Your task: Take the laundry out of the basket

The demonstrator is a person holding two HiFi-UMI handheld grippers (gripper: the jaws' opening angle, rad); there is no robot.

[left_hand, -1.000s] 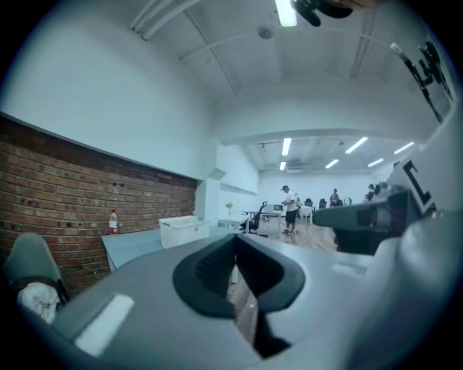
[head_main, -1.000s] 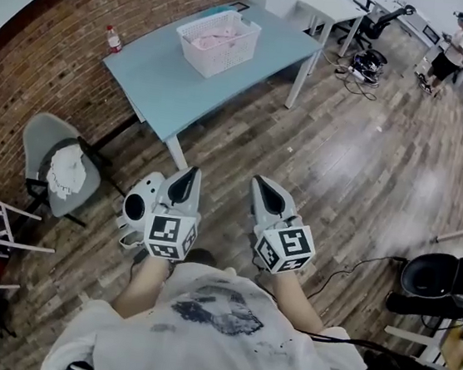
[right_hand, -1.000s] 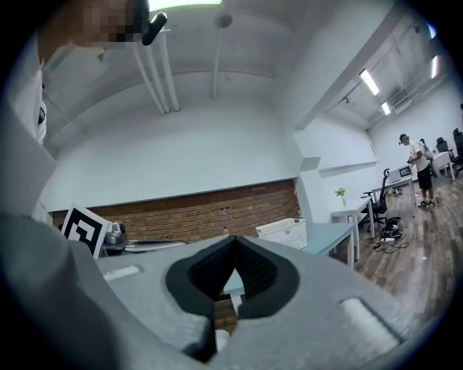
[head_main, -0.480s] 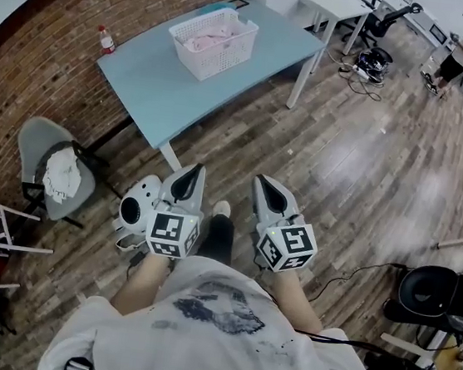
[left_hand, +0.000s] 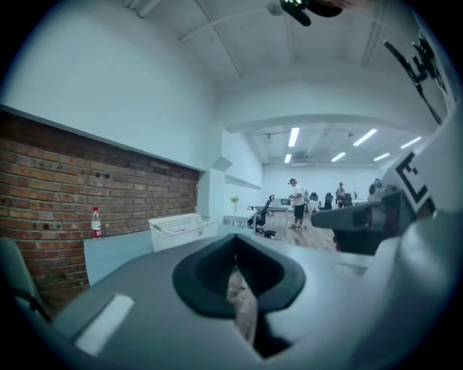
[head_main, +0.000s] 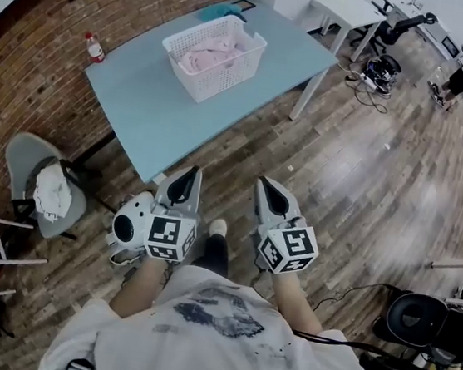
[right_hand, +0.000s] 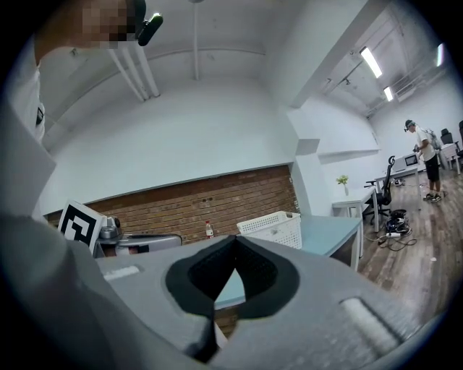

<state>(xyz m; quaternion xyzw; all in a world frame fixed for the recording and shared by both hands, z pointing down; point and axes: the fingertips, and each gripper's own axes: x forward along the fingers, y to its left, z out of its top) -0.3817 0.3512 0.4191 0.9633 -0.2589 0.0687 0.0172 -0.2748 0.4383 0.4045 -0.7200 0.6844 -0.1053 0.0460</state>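
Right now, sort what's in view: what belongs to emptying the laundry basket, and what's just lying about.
For the job: basket, pink laundry inside it, blue table, left gripper, right gripper, both shut, empty.
Lying about: bottle, grey chair with white cloth.

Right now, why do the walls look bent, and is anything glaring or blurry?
Head view: the wide lens bows the brick wall, and light glares off the wooden floor. Left gripper view: bluish cast, the near left gripper soft. Right gripper view: black corners ring the picture.
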